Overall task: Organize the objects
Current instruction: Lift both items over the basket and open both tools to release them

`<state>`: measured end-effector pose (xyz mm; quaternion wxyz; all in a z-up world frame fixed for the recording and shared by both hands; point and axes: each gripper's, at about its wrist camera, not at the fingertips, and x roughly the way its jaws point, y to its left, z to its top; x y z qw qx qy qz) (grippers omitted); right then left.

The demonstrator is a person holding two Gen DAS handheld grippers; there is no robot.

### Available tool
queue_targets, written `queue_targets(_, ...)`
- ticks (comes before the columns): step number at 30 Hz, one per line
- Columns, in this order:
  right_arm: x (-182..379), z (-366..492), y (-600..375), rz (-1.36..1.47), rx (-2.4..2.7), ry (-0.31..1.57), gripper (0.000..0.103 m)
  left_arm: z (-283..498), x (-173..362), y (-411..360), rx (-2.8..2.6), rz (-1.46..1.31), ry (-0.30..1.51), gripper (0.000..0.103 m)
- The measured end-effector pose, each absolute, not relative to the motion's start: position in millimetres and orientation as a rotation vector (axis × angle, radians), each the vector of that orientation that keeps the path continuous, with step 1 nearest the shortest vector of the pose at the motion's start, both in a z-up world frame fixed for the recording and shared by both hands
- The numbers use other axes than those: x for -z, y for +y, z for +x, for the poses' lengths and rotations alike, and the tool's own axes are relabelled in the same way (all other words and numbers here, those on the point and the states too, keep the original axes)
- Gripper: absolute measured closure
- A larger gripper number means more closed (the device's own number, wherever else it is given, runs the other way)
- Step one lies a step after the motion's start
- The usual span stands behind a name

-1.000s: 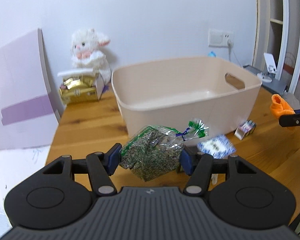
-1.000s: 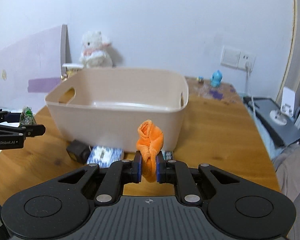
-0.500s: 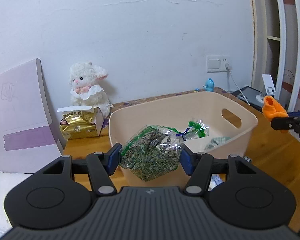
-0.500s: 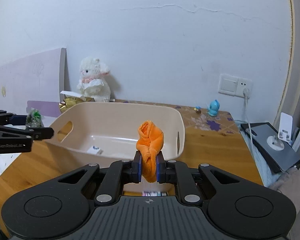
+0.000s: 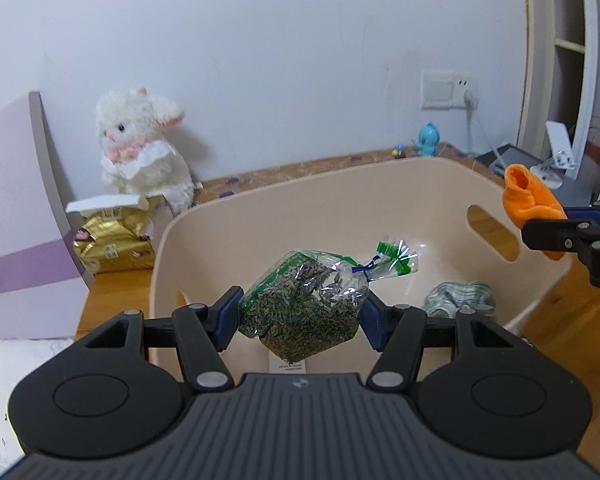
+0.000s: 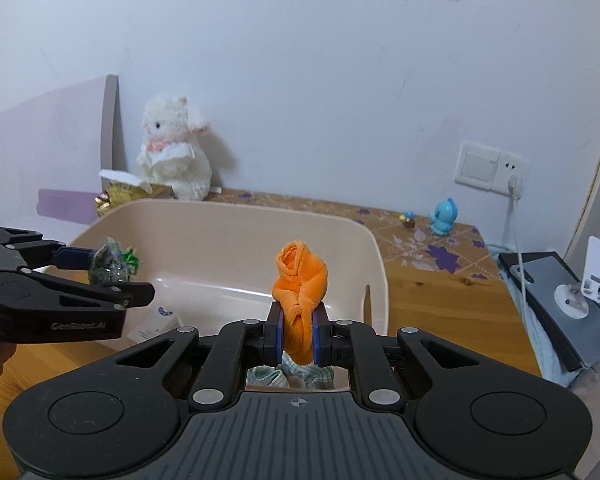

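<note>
A beige plastic bin (image 5: pixel 260 216) (image 6: pixel 228 216) stands on the wooden table. My left gripper (image 5: pixel 300 314) is shut on a clear bag of green dried herbs (image 5: pixel 304 304) and holds it above the bin's near side; the bag also shows in the right wrist view (image 6: pixel 108 262). My right gripper (image 6: pixel 297 334) is shut on a rolled orange cloth (image 6: pixel 300 280) above the bin's other side; the cloth also shows in the left wrist view (image 5: pixel 528 200). A crumpled green-white cloth (image 5: pixel 458 298) and a white packet (image 6: pixel 152 326) lie in the bin.
A white plush lamb (image 5: pixel 140 152) and a gold packet box (image 5: pixel 112 236) stand behind the bin by the wall. A pink board (image 5: pixel 16 216) leans at the left. A small blue figurine (image 6: pixel 444 216), a wall socket (image 6: pixel 488 168) and a dark tray (image 6: pixel 560 304) are at the right.
Both grippers have risen from table height and moved over the bin, each still holding its object. The bin's inside is now in view from above.
</note>
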<state>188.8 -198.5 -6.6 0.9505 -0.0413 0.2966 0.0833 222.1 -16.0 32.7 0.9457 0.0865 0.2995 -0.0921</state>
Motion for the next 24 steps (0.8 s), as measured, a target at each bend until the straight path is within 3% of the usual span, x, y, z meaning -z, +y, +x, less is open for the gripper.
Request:
queue_targets(8, 29, 205, -188, -0.122, -0.182, 0.682, 0.087, 247, -11, -20, 0.164, 0.172, 0.712, 0.04)
queue_targets(10, 30, 205, -188, -0.123, -0.179, 0.686, 0.071, 248, -7, -22, 0.153, 0.188, 0.721, 0.04)
queue_targets(13, 29, 203, -189, -0.118, -0.176, 0.675, 0.063, 249, -7, -20, 0.146, 0.185, 0.723, 0.038)
queue_targets(15, 25, 199, -190, -0.119, -0.166, 0.66, 0.045, 246, -10, -19, 0.147, 0.185, 0.714, 0.036)
queue_targets(18, 17, 192, -191, -0.113, -0.149, 0.633, 0.022, 241, -17, -17, 0.164, 0.166, 0.706, 0.021)
queue_targets(21, 4, 181, -194, -0.109, -0.139, 0.598, 0.0, 233, -25, -16, 0.154, 0.154, 0.684, 0.014)
queue_targets(24, -6, 171, -196, -0.119, -0.132, 0.574, 0.0, 223, -35, -15, 0.145, 0.157, 0.66, 0.012)
